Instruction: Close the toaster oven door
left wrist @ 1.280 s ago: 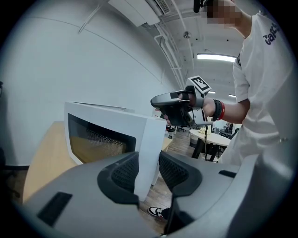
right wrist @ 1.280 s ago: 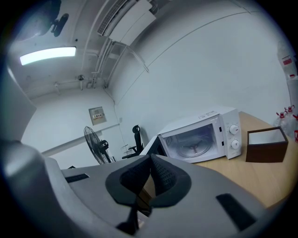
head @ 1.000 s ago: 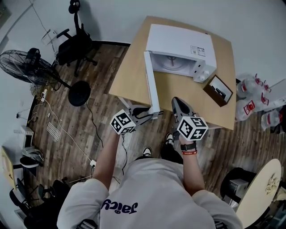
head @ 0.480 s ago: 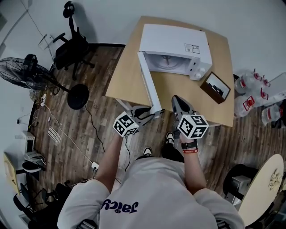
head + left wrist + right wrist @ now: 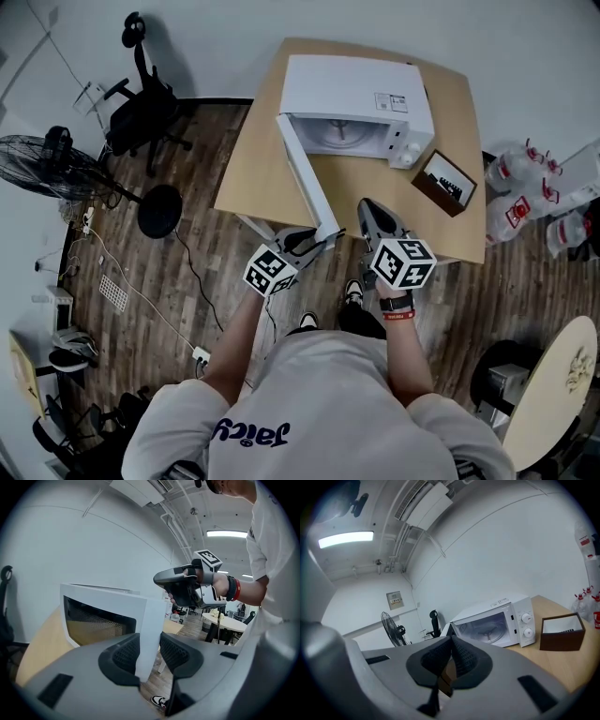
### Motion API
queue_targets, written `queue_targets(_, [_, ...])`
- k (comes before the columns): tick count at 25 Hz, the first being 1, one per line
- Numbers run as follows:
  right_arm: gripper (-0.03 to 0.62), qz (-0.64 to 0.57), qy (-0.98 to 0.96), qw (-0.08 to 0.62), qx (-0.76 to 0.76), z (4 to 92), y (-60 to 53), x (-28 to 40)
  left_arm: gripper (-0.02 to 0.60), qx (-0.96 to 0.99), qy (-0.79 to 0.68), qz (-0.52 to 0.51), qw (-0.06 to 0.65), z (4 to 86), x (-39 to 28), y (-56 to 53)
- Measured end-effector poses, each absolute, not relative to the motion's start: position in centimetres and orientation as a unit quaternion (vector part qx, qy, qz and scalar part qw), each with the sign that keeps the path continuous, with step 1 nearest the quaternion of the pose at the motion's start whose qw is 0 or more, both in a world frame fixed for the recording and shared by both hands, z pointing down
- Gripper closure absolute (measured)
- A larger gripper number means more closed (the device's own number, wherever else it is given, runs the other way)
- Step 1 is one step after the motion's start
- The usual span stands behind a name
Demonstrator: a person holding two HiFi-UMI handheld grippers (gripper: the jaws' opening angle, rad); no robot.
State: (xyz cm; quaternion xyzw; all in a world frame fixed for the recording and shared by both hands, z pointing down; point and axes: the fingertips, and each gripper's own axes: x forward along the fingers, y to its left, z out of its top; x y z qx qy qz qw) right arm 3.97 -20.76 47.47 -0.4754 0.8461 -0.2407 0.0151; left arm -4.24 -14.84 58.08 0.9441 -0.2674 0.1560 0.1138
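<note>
A white toaster oven (image 5: pixel 352 89) stands at the back of a wooden table (image 5: pixel 253 169). Its door (image 5: pixel 305 183) hangs open, swung out toward the table's front edge. My left gripper (image 5: pixel 319 239) is at the door's free end, and in the left gripper view its pads (image 5: pixel 126 653) sit on both faces of the door (image 5: pixel 103 606), shut on it. My right gripper (image 5: pixel 366 208) hovers just right of that, over the front edge, with its jaws shut and nothing in them (image 5: pixel 451 656). The right gripper view shows the oven (image 5: pixel 497 620) with its cavity open.
A brown box (image 5: pixel 442 181) sits on the table right of the oven. Left of the table are an office chair (image 5: pixel 141 103) and a floor fan (image 5: pixel 56 164). Water bottles (image 5: pixel 534 178) stand at the right wall, and a round table (image 5: pixel 553 394) is at lower right.
The left gripper has drifted a little to the right, still on the door's end. The right gripper has hardly moved. The head view has shifted slightly.
</note>
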Motion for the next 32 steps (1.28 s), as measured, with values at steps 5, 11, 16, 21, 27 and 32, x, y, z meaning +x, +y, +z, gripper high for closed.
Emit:
queue_targets(5, [0.579, -0.226, 0.849, 0.011, -0.477, 46.8, -21.2, 4.4, 0.433, 0.938, -0.289, 0.149, 0.119, 58.0, -3.1, -15.4])
queue_targets(11, [0.579, -0.230, 0.844, 0.009, -0.484, 47.3, -21.3, 5.5, 0.433, 0.935, -0.297, 0.149, 0.124, 58.0, -2.0, -16.0])
queue_targets(16, [0.579, -0.230, 0.842, 0.010, -0.488, 47.1, -21.2, 6.1, 0.433, 0.933, -0.301, 0.150, 0.128, 57.9, -1.5, -16.2])
queue_targets(21, [0.579, -0.230, 0.840, 0.010, -0.491, 47.3, -21.3, 6.8, 0.433, 0.930, -0.307, 0.153, 0.131, 58.1, -0.6, -16.7])
queue_targets(27, [0.579, -0.229, 0.834, 0.010, -0.503, 47.5, -21.5, 8.2, 0.433, 0.930, -0.306, 0.155, 0.134, 58.2, 0.4, -17.2])
queue_targets(32, [0.579, -0.231, 0.828, 0.012, -0.510, 47.6, -21.6, 9.2, 0.433, 0.928, -0.309, 0.160, 0.136, 58.2, 1.2, -17.8])
